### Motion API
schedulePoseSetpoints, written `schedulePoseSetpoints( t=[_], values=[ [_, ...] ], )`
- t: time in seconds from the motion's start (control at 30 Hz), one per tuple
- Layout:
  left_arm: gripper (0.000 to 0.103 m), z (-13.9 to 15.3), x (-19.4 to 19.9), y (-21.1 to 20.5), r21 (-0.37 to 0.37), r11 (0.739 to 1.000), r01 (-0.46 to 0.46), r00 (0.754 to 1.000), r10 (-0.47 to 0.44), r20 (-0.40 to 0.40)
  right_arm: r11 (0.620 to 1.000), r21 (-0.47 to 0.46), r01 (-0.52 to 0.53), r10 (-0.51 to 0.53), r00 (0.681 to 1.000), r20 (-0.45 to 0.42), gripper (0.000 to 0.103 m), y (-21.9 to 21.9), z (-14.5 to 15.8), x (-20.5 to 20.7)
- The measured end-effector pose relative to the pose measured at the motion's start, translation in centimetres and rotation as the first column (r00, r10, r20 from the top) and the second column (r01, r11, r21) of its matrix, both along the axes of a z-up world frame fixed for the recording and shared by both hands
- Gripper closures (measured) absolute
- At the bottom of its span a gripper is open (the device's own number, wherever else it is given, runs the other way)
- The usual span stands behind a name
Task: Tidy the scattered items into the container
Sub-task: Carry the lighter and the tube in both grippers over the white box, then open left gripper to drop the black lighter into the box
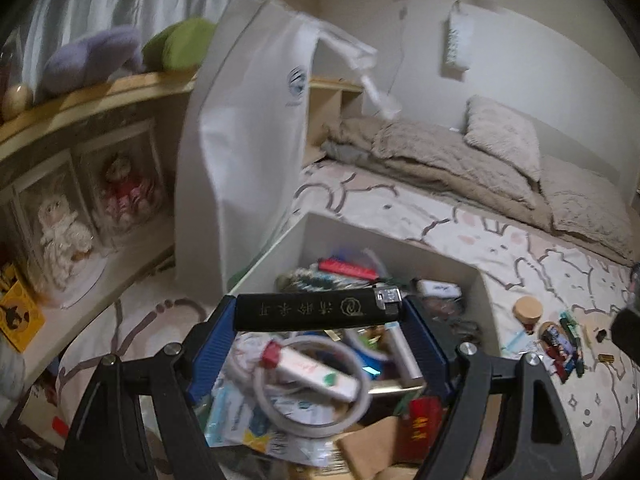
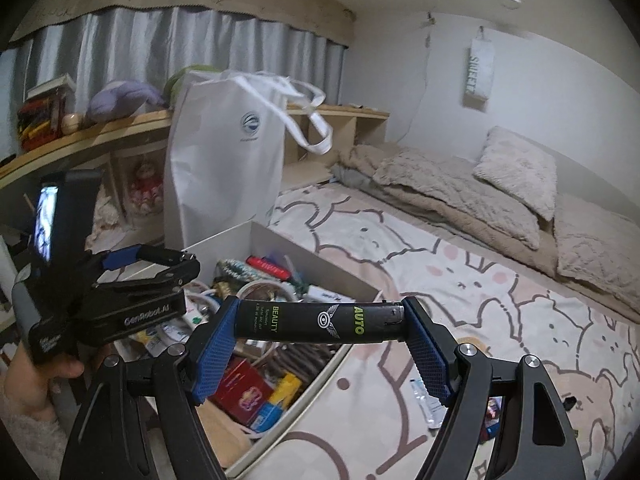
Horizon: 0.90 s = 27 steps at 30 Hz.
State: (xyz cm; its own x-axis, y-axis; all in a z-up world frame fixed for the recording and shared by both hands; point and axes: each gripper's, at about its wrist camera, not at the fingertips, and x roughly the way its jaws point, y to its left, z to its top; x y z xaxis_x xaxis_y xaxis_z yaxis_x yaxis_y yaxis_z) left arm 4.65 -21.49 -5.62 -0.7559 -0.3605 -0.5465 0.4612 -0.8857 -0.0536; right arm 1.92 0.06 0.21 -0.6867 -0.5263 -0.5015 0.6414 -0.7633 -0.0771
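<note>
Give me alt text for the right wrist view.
The right hand-held gripper clamps a black lighter crosswise over a white box full of clutter on a bear-print bed. The left hand-held gripper hovers at left, a white tote bag behind.

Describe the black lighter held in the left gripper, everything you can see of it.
The lighter is a long black bar with gold characters and a round gold emblem printed along its side, and a silvery metal head at its right end. It lies crosswise, nearly level, clamped end to end between the blue ribbed pads of the left gripper. It hangs over the white box of clutter, touching nothing but the pads.
</note>
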Motion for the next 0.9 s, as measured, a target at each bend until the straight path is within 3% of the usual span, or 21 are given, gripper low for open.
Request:
schedulePoseSetpoints(
  t=[0.2,0.43,0.47,0.53,0.9],
  values=[
    [0.021,-1.9,-0.5,-1.8,0.073,0.997,0.012,0.998,-0.016,0.064,0.999,0.016,-0.045,0.044,0.998,0.045,0.024,-2.0,-1.2,0.4],
    [0.021,-3.0,-1.7,-1.2,0.08,0.995,0.053,0.992,-0.061,0.11,0.996,0.041,-0.082,0.078,0.993,0.091,0.024,-4.0,-3.2,1.0],
    [0.02,-3.2,-1.9,-1.2,0.078,0.996,0.051,0.991,-0.06,0.12,0.996,0.043,-0.085,0.08,0.992,0.097,0.024,-4.2,-3.4,1.0],
    [0.007,-3.5,-2.1,-1.2,0.064,0.998,0.03,0.99,-0.038,0.139,0.995,0.047,-0.09,0.084,0.99,0.11,0.024,-4.4,-3.8,1.0],
    [0.006,-1.9,-0.6,-2.6,0.094,0.995,-0.019,0.998,0.014,0.061,0.991,0.049,-0.122,0.11,0.973,0.201,0.024,-5.6,-6.1,0.8]
  ],
)
